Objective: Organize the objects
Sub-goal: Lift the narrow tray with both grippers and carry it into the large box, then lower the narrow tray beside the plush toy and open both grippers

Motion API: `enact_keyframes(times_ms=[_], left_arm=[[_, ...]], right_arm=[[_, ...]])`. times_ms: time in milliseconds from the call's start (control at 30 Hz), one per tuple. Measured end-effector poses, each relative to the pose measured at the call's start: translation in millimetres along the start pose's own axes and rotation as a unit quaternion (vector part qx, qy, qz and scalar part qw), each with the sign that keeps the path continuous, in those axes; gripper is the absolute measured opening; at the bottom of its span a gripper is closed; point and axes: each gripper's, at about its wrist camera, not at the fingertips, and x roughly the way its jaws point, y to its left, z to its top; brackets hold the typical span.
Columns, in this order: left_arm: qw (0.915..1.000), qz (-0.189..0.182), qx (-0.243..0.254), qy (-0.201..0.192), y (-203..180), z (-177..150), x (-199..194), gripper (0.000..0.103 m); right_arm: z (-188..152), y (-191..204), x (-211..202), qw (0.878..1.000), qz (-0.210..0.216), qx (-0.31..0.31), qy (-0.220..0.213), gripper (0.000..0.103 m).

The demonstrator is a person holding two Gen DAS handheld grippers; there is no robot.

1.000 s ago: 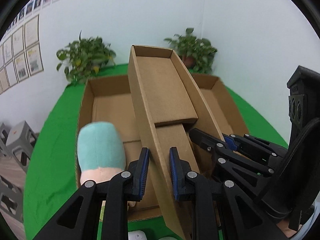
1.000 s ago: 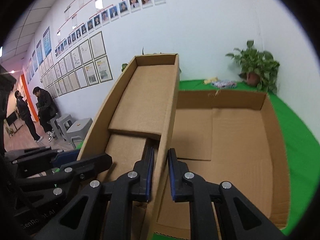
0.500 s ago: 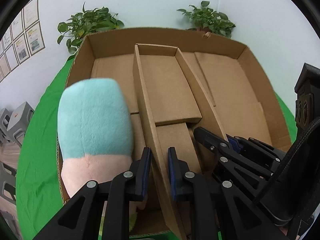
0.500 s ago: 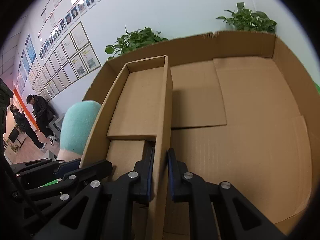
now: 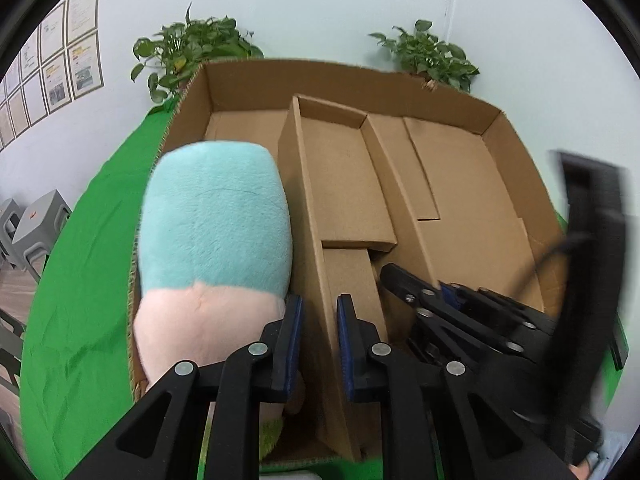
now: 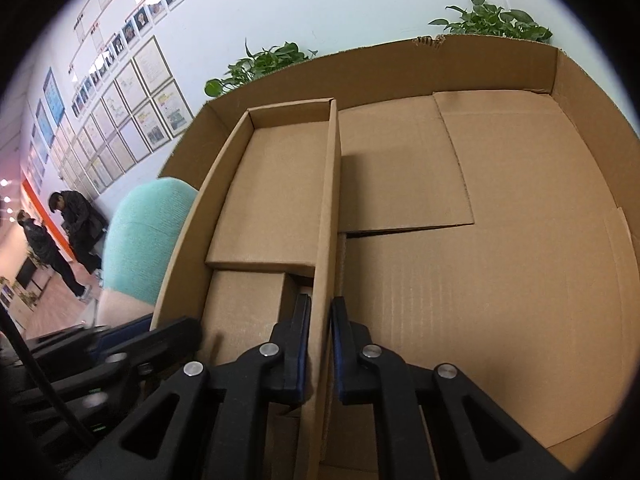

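Note:
A narrow open cardboard box (image 5: 340, 184) sits low inside a large shallow cardboard box (image 5: 516, 168). My left gripper (image 5: 319, 312) is shut on the narrow box's left wall. My right gripper (image 6: 320, 316) is shut on its right wall; the narrow box (image 6: 276, 188) and the large box (image 6: 520, 208) fill that view. A teal and pink plush toy (image 5: 212, 248) stands against the narrow box's left side, at the large box's left wall. It also shows in the right wrist view (image 6: 140, 240). The right gripper shows in the left wrist view (image 5: 448, 312).
The boxes rest on a green table cover (image 5: 80, 280). Two potted plants (image 5: 192, 56) (image 5: 428, 56) stand behind the large box by the white wall. Grey stools (image 5: 32, 224) are at the far left. Two people (image 6: 64, 240) stand far off.
Both grippers have lowered the narrow box forward and down into the large box. The plush toy now looms larger beside the left gripper.

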Motion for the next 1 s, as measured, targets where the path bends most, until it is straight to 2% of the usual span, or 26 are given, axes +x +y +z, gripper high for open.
enact_keyframes(times_ms=[133,233,367,500,600,667,733,800,900,967,1000], left_arm=[[0.9991,0.021,0.02,-0.033,-6,-7,-28,0.017],[0.9985,0.019,0.013,-0.05,-2,-10,-47,0.018],[0.9963,0.04,0.009,-0.076,3,-18,-69,0.036],[0.9955,0.046,-0.001,-0.084,9,-29,-85,0.036],[0.995,0.046,-0.005,-0.088,11,-37,-95,0.038],[0.9947,0.05,-0.009,-0.089,13,-42,-99,0.04],[0.9943,0.056,-0.009,-0.091,12,-48,-103,0.04],[0.9934,0.062,-0.009,-0.097,7,-52,-107,0.045],[0.9905,0.075,-0.007,-0.115,3,-57,-117,0.06],[0.987,0.09,-0.004,-0.133,0,-63,-127,0.078],[0.9849,0.097,-0.003,-0.144,-1,-67,-132,0.083]], right_arm=[[-6,-3,15,0.999,-0.027,-0.002,0.024,0.004],[-6,1,13,0.999,-0.037,-0.016,0.024,0.004],[-4,3,13,0.998,-0.053,-0.032,0.032,0.005],[-2,4,9,0.997,-0.056,-0.045,0.034,0.012],[-1,6,1,0.996,-0.061,-0.057,0.023,0.013],[-1,6,-5,0.997,-0.048,-0.059,0.019,0.026],[0,7,-13,0.998,-0.025,-0.061,0.007,0.063],[2,8,-20,0.998,-0.006,-0.063,-0.006,0.08],[1,6,-28,0.999,0.012,-0.051,-0.007,0.083],[-1,4,-34,0.999,0.016,-0.042,-0.004,0.086],[-3,3,-39,0.999,0.012,-0.043,-0.004,0.088]])
